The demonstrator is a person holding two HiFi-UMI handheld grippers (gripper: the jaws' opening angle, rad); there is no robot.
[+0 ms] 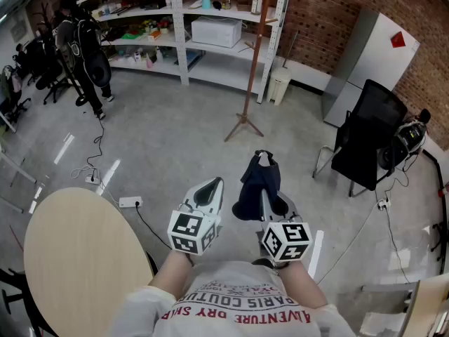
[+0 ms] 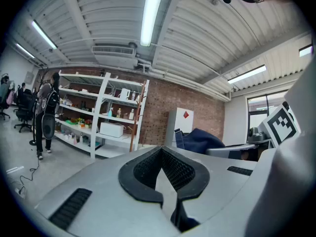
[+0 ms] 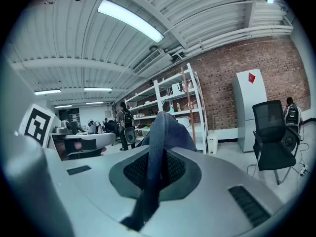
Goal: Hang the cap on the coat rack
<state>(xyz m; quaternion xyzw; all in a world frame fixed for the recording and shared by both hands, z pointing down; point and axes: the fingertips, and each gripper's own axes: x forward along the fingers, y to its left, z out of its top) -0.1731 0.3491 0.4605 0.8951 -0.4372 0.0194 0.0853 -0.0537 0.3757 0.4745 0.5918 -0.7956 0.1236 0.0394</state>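
My right gripper [image 1: 266, 198] is shut on a dark navy cap [image 1: 254, 177], which hangs bunched from its tips out in front of me. In the right gripper view the cap's cloth [image 3: 165, 132] runs down between the shut jaws of the right gripper [image 3: 155, 168]. Beside it, my left gripper [image 1: 208, 194] is shut and holds nothing, and its black pads [image 2: 183, 173] meet along a seam. The coat rack [image 1: 254, 55], a thin wooden pole on a tripod foot, stands some way ahead by the shelves. It also shows as the coat rack [image 2: 139, 116] and the coat rack [image 3: 188, 106].
A round wooden table [image 1: 70, 258] lies at my lower left. A black office chair [image 1: 366, 140] and a white cabinet [image 1: 372, 58] stand right. White shelving [image 1: 184, 30] lines the back wall, with a small bin [image 1: 279, 84] beside it. A person [image 1: 84, 48] stands far left. A power strip [image 1: 130, 202] and cable cross the floor.
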